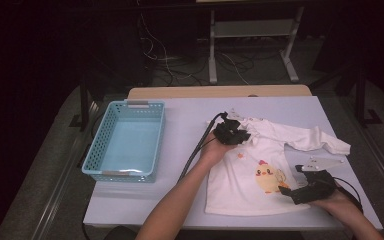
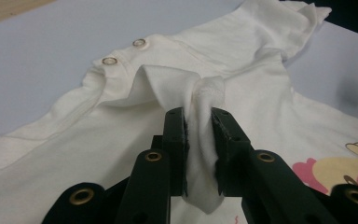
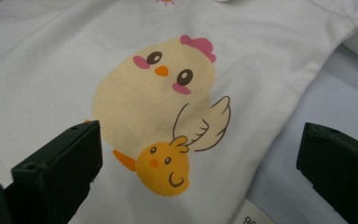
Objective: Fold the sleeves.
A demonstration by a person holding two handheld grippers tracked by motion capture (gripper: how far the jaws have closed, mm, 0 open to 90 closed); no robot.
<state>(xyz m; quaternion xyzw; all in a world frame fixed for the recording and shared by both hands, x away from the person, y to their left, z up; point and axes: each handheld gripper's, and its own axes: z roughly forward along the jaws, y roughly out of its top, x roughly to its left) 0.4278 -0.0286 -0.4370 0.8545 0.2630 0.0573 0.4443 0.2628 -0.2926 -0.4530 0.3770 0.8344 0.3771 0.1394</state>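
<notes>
Pale desk (image 1: 180,200) carries a white shirt (image 1: 245,190) with a chick print, spread right of the blue basket (image 1: 127,140). Left hand-held gripper (image 2: 199,116) is clamped on a bunched fold by its collar; right hand-held gripper (image 3: 200,158) hovers spread apart over the hem.

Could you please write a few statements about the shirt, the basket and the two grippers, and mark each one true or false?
1. The left gripper pinches a fold of the white shirt. True.
2. The right gripper is clamped on the shirt's hem. False: its jaws stand wide apart over the chick print, holding nothing.
3. The blue basket holds a folded garment. False: nothing lies in it.
4. The shirt lies spread on the table, to the right of the basket. True.
5. Two metal snaps sit at the shirt's shoulder. True.
</notes>
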